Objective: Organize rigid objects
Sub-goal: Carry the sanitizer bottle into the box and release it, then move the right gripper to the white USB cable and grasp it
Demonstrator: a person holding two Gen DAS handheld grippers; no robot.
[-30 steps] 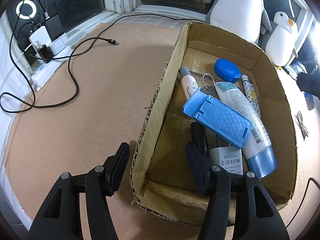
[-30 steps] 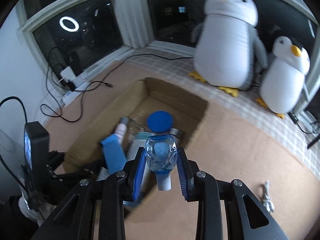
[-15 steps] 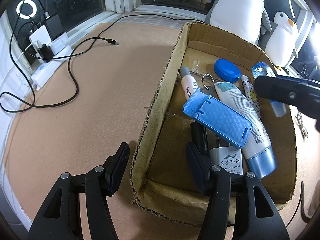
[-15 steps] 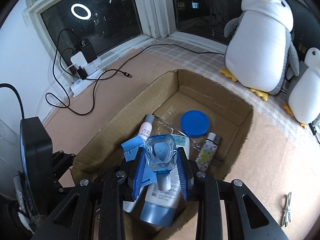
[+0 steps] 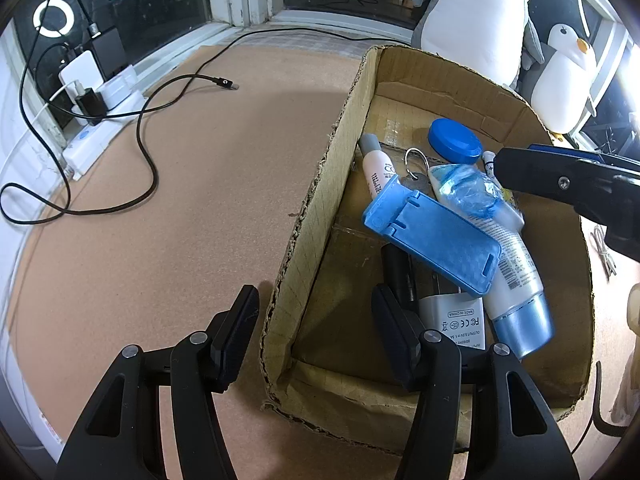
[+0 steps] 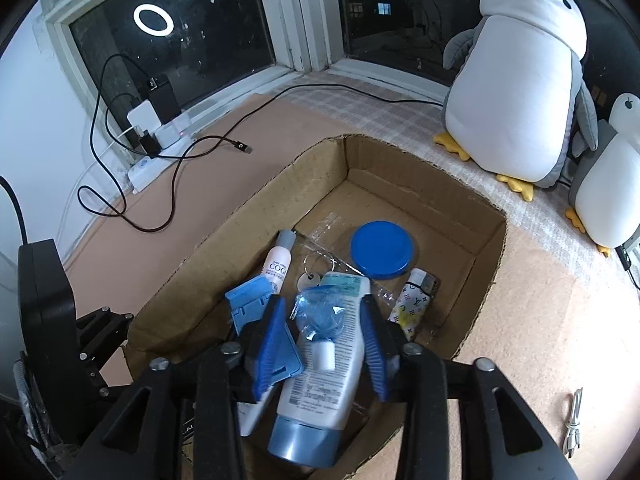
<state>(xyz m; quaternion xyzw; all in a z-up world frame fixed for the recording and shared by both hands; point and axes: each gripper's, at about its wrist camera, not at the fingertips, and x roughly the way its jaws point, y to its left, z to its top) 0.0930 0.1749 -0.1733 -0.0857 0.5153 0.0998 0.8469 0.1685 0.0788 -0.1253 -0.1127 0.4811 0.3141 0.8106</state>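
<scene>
A small clear blue bottle (image 6: 320,316) with a white cap shows blurred between the opening jaws of my right gripper (image 6: 324,344), clear of both blue pads. It sits just over a white tube (image 6: 324,380) in the cardboard box (image 6: 400,168). In the left wrist view the same bottle (image 5: 466,188) lies on the tube beside a blue phone stand (image 5: 432,240). My left gripper (image 5: 316,320) stands open astride the box's near-left wall (image 5: 320,200), not pressing on it. The box also holds a blue lid (image 6: 382,250), a spray bottle (image 6: 278,264), a lighter (image 6: 412,300) and a white charger (image 5: 460,320).
Two plush penguins (image 6: 516,80) sit beyond the box by the window. A power strip (image 5: 100,120) with black cables (image 5: 148,160) lies on the mat to the left. A small coiled cable (image 6: 574,420) lies on the mat right of the box.
The right gripper came in over the box and lowered; its jaws spread and the blue bottle slipped out of the pads toward the tube. The left gripper stayed put.
</scene>
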